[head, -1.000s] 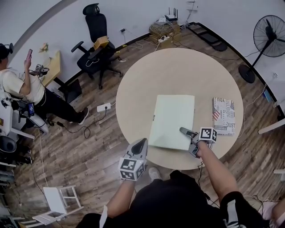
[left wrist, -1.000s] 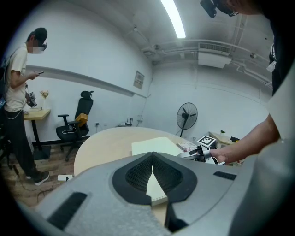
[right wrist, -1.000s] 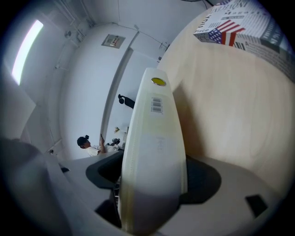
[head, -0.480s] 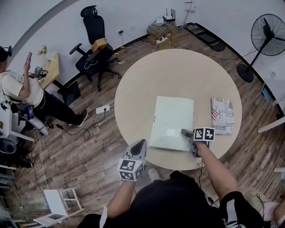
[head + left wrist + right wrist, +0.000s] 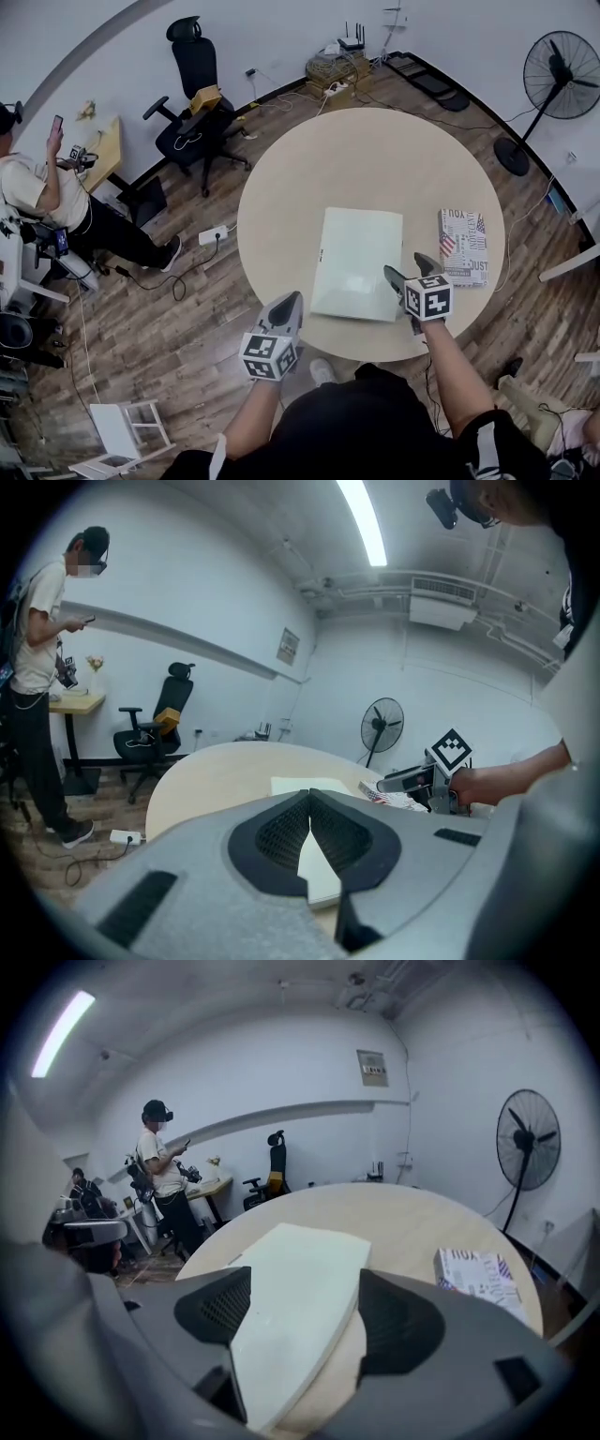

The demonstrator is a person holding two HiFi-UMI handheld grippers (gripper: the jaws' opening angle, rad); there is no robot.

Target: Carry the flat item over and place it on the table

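Note:
The flat item, a pale rectangular board [image 5: 356,262], lies flat on the round beige table [image 5: 375,159], near its front edge. My right gripper [image 5: 410,269] hangs just above the board's near right corner. Its jaws have just been opening and stand wide, with nothing pressed between them. In the right gripper view the board [image 5: 291,1307] shows below and between the two dark pads [image 5: 220,1307]. My left gripper [image 5: 295,298] is shut and holds nothing; it sits off the table's front edge, left of the board. In the left gripper view its tips [image 5: 309,794] meet, with the board [image 5: 305,786] beyond.
A printed book [image 5: 464,246] lies on the table right of the board. On the wooden floor are a black office chair [image 5: 192,94], a standing fan [image 5: 567,75], a white stool [image 5: 127,427] and a power strip [image 5: 214,234]. A person [image 5: 37,187] stands at the far left.
My right gripper has lifted off the board's near right corner and rolled, so its marker cube now faces up. The board and my left gripper have stayed put.

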